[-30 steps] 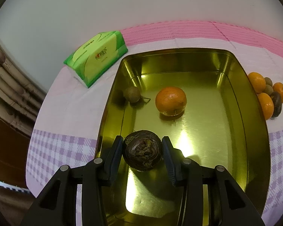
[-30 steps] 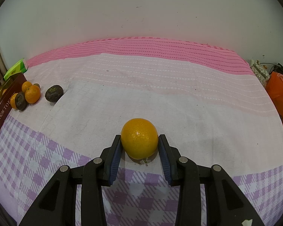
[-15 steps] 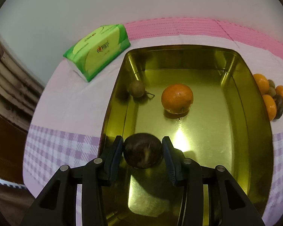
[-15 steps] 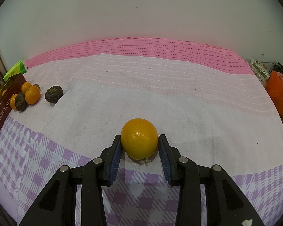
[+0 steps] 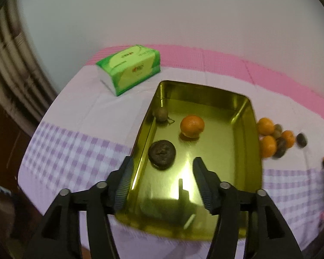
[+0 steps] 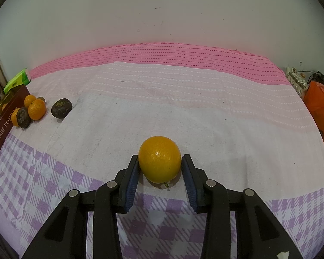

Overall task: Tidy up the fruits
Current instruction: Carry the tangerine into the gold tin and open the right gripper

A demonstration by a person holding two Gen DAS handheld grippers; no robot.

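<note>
In the left wrist view my left gripper (image 5: 162, 179) is open and empty above the near end of a gold metal tray (image 5: 253, 129). In the tray lie a dark round fruit (image 5: 162, 154), an orange (image 5: 192, 126) and a small brown fruit (image 5: 161, 114). A heap of oranges and dark fruits (image 5: 274, 142) lies right of the tray. In the right wrist view my right gripper (image 6: 159, 172) is shut on an orange (image 6: 159, 158) resting on the cloth. The fruit heap also shows in that view (image 6: 30, 112), far left, with a dark fruit (image 6: 61, 108) beside it.
A green tissue pack (image 5: 129, 69) lies left of the tray's far end. The tray's maroon outer wall (image 6: 4, 125) shows at the left edge of the right wrist view. An orange plastic bag (image 6: 319, 103) and other items sit at the table's right edge.
My left gripper has opened and let go of the dark round fruit, which now lies in the tray. It has pulled back and up. The right gripper has not moved.
</note>
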